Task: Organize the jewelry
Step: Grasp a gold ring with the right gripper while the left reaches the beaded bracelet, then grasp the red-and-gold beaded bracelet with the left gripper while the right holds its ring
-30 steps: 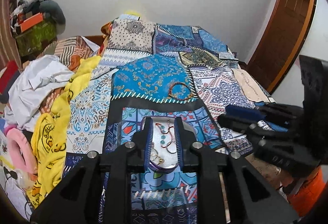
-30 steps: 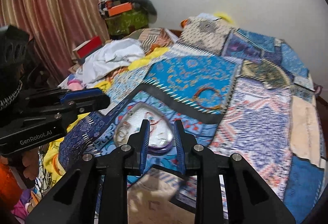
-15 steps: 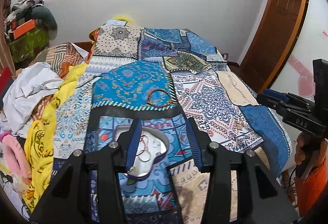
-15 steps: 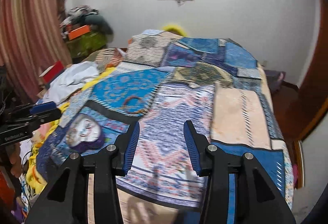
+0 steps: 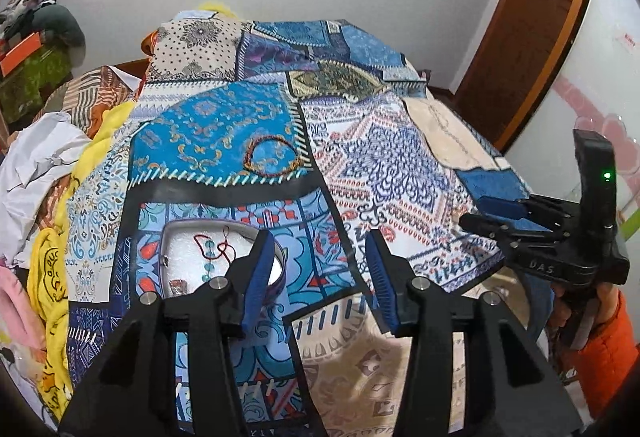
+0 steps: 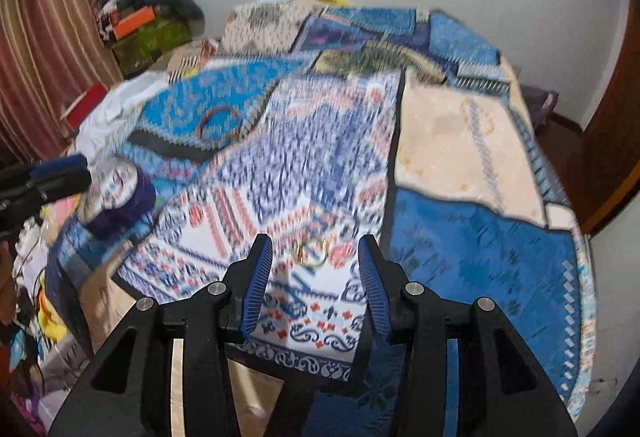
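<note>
A heart-shaped purple jewelry box [image 5: 208, 257] lies open on the patchwork bedspread, with a red necklace and small pieces on its white lining; it also shows in the right wrist view [image 6: 118, 197], blurred. A red-brown bangle [image 5: 272, 157] lies further back on the blue patch, and it shows in the right wrist view [image 6: 219, 123]. Small gold rings [image 6: 314, 252] lie on the bedspread just ahead of my right gripper [image 6: 316, 269], which is open and empty. My left gripper [image 5: 320, 265] is open and empty, just right of the box. The right gripper also shows in the left wrist view [image 5: 516, 217].
A patchwork bedspread [image 5: 400, 165] covers the bed. Yellow cloth [image 5: 52, 277] and white clothes [image 5: 36, 165] are piled along its left side. A wooden door [image 5: 532, 17] stands at the right. A striped curtain [image 6: 44, 49] hangs at the left.
Both grippers opened from nearly shut and pulled away from the jewelry box. My right gripper swung right across the bed to the gold rings. My left gripper shifted right of the box.
</note>
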A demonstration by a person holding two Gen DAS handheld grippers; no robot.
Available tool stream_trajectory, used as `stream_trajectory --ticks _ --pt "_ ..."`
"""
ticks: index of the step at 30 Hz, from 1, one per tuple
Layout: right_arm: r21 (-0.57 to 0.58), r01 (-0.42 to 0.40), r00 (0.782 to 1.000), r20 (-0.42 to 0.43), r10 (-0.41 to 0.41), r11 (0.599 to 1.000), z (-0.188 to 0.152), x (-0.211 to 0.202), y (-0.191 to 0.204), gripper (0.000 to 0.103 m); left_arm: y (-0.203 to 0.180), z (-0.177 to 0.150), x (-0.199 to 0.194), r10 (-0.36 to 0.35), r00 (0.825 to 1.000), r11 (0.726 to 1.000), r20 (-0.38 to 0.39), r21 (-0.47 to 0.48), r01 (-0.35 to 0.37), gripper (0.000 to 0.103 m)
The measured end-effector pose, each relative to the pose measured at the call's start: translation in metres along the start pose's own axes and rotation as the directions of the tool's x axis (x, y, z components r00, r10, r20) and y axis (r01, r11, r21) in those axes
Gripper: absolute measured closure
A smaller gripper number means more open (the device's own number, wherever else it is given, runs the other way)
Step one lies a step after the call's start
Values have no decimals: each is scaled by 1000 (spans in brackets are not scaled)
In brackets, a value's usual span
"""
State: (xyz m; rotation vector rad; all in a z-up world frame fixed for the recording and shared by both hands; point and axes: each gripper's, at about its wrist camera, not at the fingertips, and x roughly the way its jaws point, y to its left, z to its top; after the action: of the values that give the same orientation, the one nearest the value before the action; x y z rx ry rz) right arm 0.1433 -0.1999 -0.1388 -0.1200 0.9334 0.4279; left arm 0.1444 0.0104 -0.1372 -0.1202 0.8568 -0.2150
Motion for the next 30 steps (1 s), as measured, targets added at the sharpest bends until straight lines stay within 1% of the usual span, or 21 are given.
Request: stream_trajectory --ticks 2,7,8,11,12,17,21,23,26,28,30 --pt "-7 2 1000 -17 -2 1000 -6 6 0 62 0 -2 3 3 1000 1000 -8 4 -3 57" --pt "-50 21 1000 -5 -21 999 -7 7 3 63 3 -3 7 4 1000 1000 -22 -1 -4 57" --pt "-56 23 1000 -3 -23 998 -7 9 4 65 3 -2 8 6 1000 1000 -21 -2 -6 57" --pt "-73 22 1000 -5 -22 997 -5 13 6 77 4 1 7 9 1000 1000 -18 -1 -9 57" --pt "-72 19 1000 -5 -19 997 -6 13 5 83 5 3 6 14 1000 1000 -13 3 -14 57" --pt "-52 0 1000 5 0 999 -8 10 2 83 12 21 7 29 1000 999 -2 17 -29 57" --pt "-19 -27 999 21 27 999 -5 4 -2 83 24 43 15 10 1000 1000 -28 3 -10 57" --pt "-1 -42 998 39 42 999 -1 -1 -5 83 34 58 25 -19 998 1000 -61 -19 17 56" --pt "14 -53 995 80 52 998 11 -11 -9 83 47 73 42 -40 994 997 -104 -64 33 56" --pt "17 -53 993 108 51 998 19 -17 -10 83 54 82 54 -46 990 996 -131 -85 35 56" --pt "16 -46 989 140 43 999 27 -23 -12 83 61 94 69 -35 986 996 -162 -88 21 56"
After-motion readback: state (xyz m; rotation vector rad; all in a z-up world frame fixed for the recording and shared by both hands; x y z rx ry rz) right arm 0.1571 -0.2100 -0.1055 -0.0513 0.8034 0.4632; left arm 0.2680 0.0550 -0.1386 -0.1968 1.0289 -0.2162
